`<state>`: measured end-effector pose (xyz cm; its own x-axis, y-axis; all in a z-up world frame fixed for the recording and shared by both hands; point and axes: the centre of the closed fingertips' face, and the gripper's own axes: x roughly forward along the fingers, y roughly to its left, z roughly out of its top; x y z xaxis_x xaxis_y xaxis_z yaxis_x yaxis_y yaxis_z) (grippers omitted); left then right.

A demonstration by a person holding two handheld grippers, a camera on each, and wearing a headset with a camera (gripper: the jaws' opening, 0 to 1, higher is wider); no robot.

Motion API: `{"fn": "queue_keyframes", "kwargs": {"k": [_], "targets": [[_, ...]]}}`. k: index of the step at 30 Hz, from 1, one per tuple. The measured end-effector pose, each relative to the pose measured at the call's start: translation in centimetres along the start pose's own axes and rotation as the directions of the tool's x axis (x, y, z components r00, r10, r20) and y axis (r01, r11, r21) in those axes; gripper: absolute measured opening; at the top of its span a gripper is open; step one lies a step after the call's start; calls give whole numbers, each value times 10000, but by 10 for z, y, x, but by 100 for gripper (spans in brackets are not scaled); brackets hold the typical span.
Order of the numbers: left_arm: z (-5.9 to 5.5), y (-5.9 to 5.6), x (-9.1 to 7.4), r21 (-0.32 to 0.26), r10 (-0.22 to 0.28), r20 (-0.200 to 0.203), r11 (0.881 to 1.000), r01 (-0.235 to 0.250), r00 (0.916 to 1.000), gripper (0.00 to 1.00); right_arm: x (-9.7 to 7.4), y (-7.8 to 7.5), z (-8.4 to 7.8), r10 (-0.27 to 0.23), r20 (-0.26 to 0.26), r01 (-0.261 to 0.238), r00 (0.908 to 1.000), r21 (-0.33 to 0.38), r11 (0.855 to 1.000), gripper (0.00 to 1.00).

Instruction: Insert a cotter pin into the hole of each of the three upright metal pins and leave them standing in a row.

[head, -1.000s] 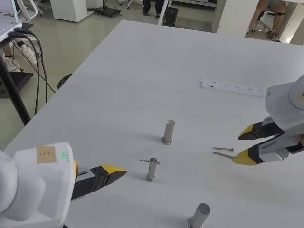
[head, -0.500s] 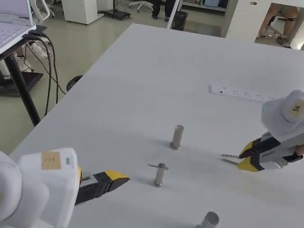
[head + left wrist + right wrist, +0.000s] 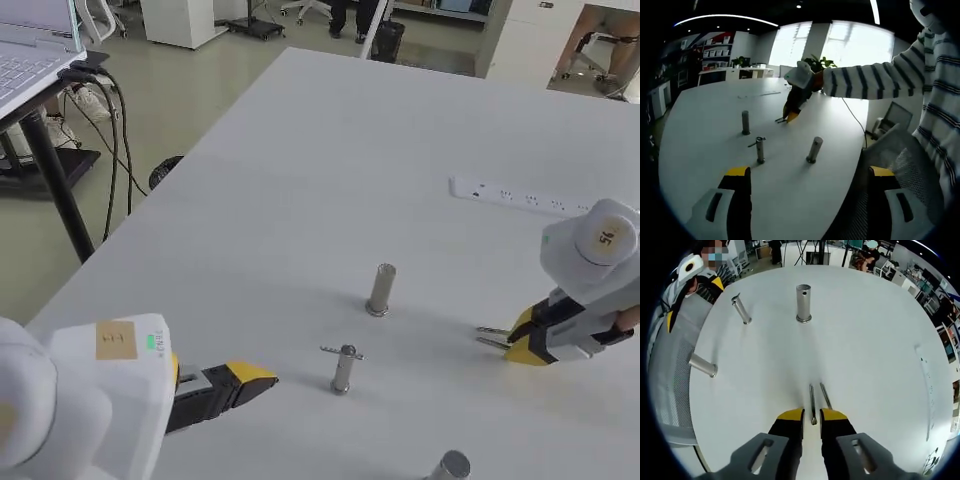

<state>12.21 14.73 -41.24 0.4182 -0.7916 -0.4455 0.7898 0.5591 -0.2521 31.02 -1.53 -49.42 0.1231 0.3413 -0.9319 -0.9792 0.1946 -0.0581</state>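
Right gripper (image 3: 811, 416) down at two loose cotter pins on the bench (image 3: 300, 180)
Its jaws drawn narrow astride the near cotter pin (image 3: 812, 402); grip cannot be told. Second cotter pin (image 3: 825, 395) lies just beside. Left gripper (image 3: 810, 171) jaws wide apart. Middle metal pin (image 3: 343, 370) carries a cotter pin

**What the table (image 3: 300, 150) holds**

The middle pin (image 3: 343, 368) stands upright on the white top with a cotter through its head. A second pin (image 3: 380, 290) stands just beyond it, and a third pin (image 3: 452, 465) stands nearer and to its right. Two cotter pins (image 3: 490, 336) lie side by side off to its right. A power strip (image 3: 510, 197) lies far behind it.
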Motion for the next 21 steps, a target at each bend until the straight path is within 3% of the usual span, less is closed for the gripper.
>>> {"fn": "queue_keyframes", "kwargs": {"k": [14, 21], "targets": [[11, 2, -4, -144, 34, 237, 9999, -30, 9997, 94, 2, 2, 0, 563, -1018, -632, 9932, -659, 9958, 6], [10, -1, -4, -234, -6, 220, 9997, 11, 9998, 93, 2, -1, -1, 588, -953, -670, 9937, -855, 9941, 6]]}}
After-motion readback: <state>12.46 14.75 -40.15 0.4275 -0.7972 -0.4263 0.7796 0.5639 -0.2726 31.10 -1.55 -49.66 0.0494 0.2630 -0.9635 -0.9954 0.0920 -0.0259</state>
